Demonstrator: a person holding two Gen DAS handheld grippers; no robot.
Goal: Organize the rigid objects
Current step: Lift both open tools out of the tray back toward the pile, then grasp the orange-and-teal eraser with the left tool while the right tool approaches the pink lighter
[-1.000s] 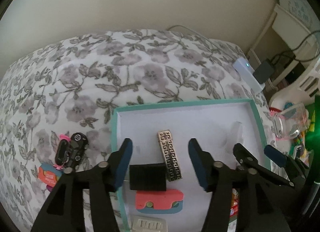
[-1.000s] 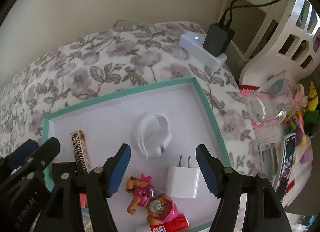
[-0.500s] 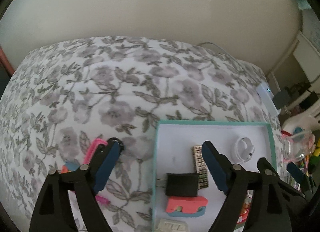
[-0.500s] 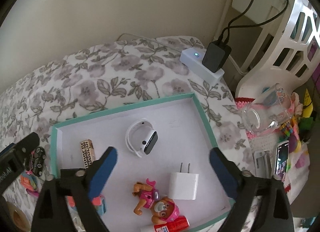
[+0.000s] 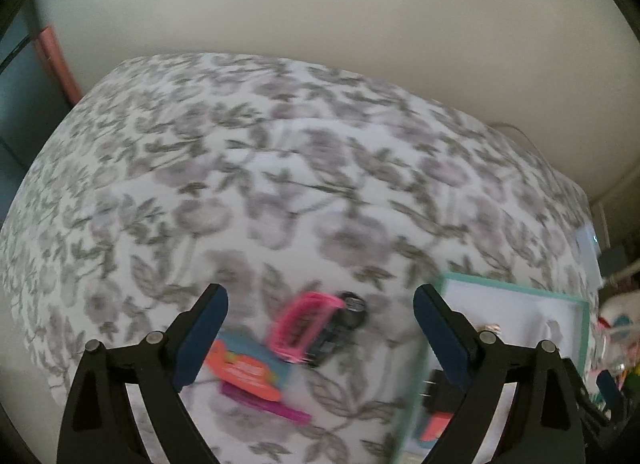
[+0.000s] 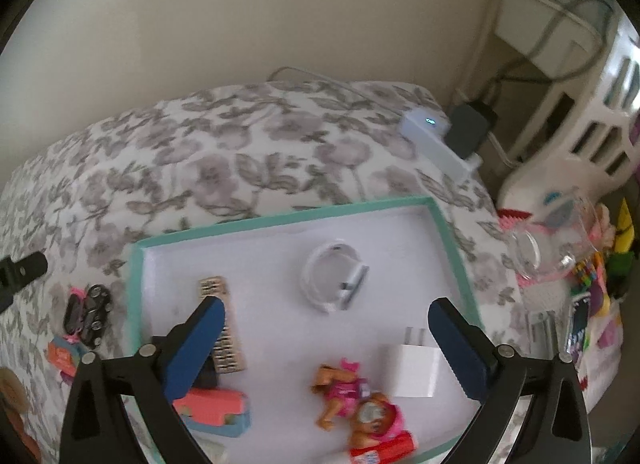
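A teal-rimmed white tray [image 6: 280, 220] lies on the floral bedcover. It holds a white smartwatch [image 6: 334, 278], a patterned bar [image 6: 222, 328], a white charger [image 6: 412, 370], a toy dog [image 6: 352, 404], a coral-and-blue block [image 6: 218, 410] and a red tube [image 6: 384, 452]. My right gripper [image 6: 324, 348] is open and empty above the tray. My left gripper [image 5: 320, 336] is open and empty over the bedcover left of the tray [image 5: 516, 284]. Between its fingers lie a pink-and-black toy car [image 5: 320, 326] and an orange-and-blue card [image 5: 250, 370]. The car also shows in the right wrist view [image 6: 88, 314].
A white hub [image 6: 436, 136] with a black plug [image 6: 470, 130] sits at the bed's far right corner. A clear glass cup [image 6: 552, 240], a phone [image 6: 578, 330] and colourful clutter lie right of the tray. A white plastic chair [image 6: 576, 132] stands beyond. A wall runs behind the bed.
My left gripper has swung left from above the tray to over the bedcover, and its jaws have widened. My right gripper has opened wider and drawn back from the smartwatch.
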